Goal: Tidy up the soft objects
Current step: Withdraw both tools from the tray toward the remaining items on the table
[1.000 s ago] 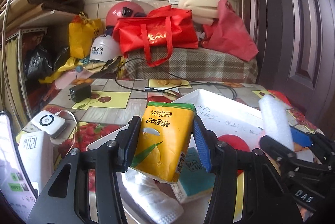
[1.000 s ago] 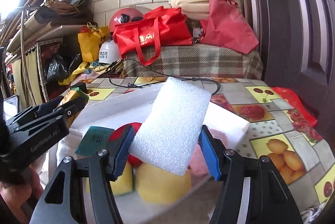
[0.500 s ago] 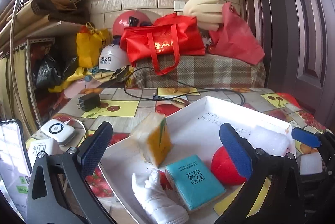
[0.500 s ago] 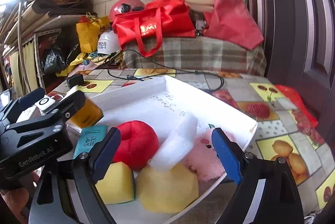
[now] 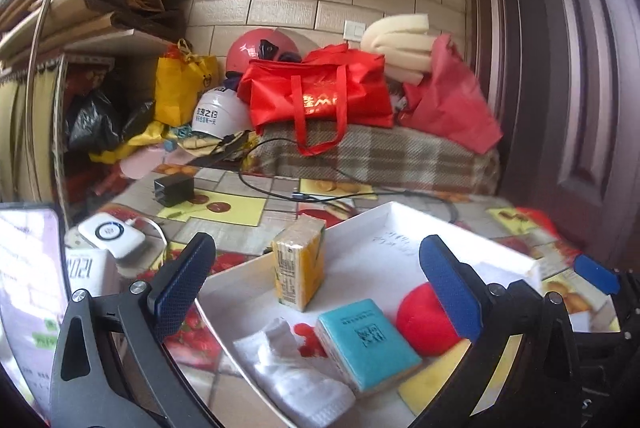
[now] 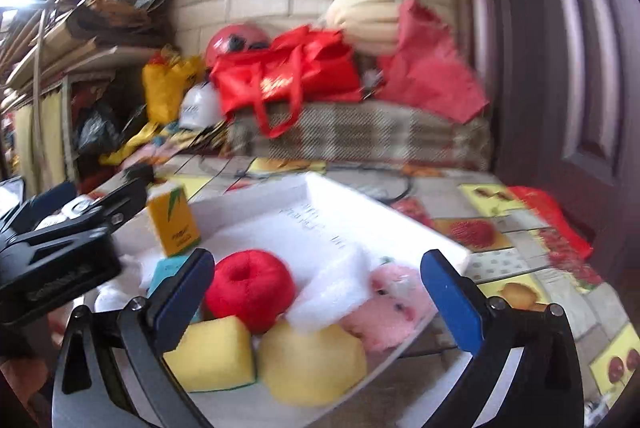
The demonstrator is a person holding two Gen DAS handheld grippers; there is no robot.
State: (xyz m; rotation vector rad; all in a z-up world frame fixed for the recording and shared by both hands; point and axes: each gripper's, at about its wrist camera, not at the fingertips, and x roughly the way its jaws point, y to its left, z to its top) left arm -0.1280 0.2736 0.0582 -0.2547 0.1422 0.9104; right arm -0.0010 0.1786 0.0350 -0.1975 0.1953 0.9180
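my left claw stands wide apart in the lower half of its view, nothing between its blue pads. my right claw is spreading the last bit wider at the bottom of its view, and it grips nothing either. the white tray fills the lower centre of both views. in it the yellow tissue pack stands upright toward the tray's left, apart from the rest. the teal tissue pack lies flat lower down, with a white sock just left of it and the red plush ball to its right. in the right view the white foam piece leans across the pink plush toy, with the yellow sponge and a yellow round cushion at the tray's near edge.
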